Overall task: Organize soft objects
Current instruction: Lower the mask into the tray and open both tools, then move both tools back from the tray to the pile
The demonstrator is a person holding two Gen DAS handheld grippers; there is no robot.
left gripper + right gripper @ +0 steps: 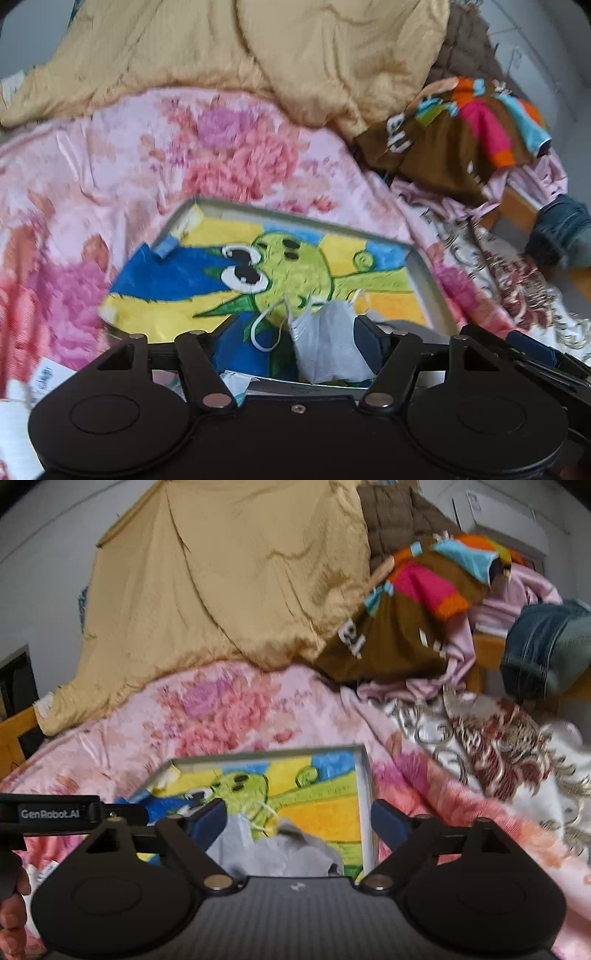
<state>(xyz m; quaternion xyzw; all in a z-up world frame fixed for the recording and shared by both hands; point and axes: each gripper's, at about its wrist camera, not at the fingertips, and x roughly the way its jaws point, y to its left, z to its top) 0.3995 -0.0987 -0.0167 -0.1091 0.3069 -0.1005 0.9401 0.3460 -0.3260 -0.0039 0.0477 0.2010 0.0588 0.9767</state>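
Left wrist view: left tongs [295, 339] spread apart, gripping nothing; grey face mask [328, 343] lies between fingers, inside shallow box [424, 273] on bed.
Right wrist view: right tongs [297, 821] wide apart, empty; mask [280, 853] crumpled between fingers, in box.

We see a shallow metal tray lined with a cartoon drawing [421, 266] resting on the pink flowered blanket [110, 166]. A crumpled grey face mask [328, 347] lies in the tray's near part. Behind the blanket sits a tan quilt [258, 48]; to its right, a brown striped garment [454, 144].
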